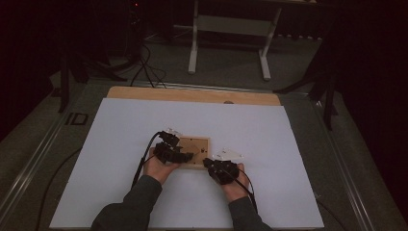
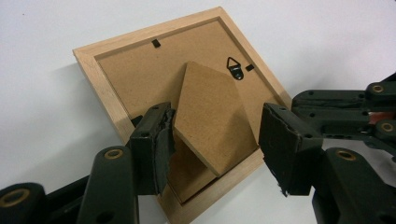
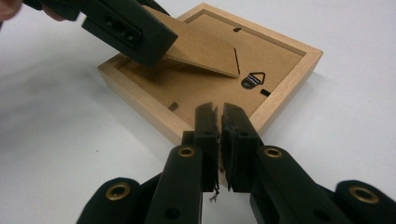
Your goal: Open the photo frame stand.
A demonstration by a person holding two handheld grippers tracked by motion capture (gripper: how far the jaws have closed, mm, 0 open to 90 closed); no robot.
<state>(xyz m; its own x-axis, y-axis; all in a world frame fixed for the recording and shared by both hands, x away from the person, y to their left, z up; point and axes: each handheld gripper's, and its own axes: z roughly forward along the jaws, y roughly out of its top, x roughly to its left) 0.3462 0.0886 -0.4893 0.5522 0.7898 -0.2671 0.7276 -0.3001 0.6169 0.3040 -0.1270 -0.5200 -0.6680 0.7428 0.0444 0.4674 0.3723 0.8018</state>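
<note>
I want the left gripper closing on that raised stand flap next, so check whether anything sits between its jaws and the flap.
Nothing visible blocks it. The left gripper already straddles the stand flap of the picture frame, jaws open, one pad at the flap's edge. The right gripper is shut at the frame's near rim, clear of the flap.

High view looks down from above; both claw views sit close, sharing the frame (image 2: 187,112).

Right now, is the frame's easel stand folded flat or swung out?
Swung out: the stand tilts up off the frame backing, between the left gripper jaws.
</note>
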